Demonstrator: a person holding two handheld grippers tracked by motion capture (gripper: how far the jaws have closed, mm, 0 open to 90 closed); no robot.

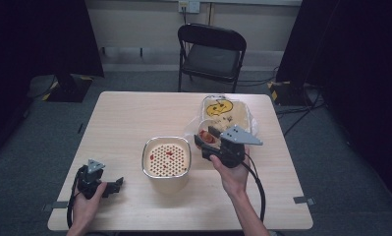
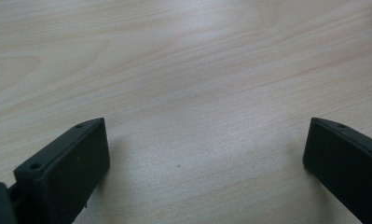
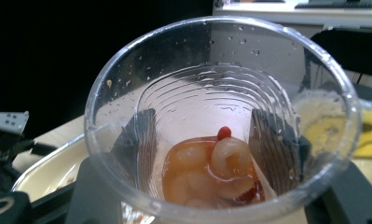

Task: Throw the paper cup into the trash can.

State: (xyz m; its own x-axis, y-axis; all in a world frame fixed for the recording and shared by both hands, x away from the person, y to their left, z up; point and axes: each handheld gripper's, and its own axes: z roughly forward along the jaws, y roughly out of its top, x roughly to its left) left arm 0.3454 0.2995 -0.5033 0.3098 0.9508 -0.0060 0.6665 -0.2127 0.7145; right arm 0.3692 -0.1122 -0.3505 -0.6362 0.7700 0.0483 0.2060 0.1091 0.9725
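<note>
A clear plastic cup (image 3: 221, 93) holds orange liquid, pale round fruit pieces (image 3: 228, 158) and a small red berry (image 3: 224, 132). My right gripper (image 3: 207, 140) is shut on the cup, its jaws showing dark through the walls. In the high view the right gripper (image 1: 206, 136) holds the cup (image 1: 208, 139) tilted just right of a square metal container (image 1: 166, 173) with a perforated strainer insert (image 1: 166, 158) that carries a few red bits. My left gripper (image 1: 116, 186) rests open at the table's front left. Between its jaws (image 2: 204, 154) is bare wood.
A clear plastic package with a yellow pumpkin face (image 1: 219, 107) lies behind the cup at the table's back right. A black folding chair (image 1: 210, 51) stands beyond the far edge. The wooden table (image 1: 129, 118) is bare on its left half.
</note>
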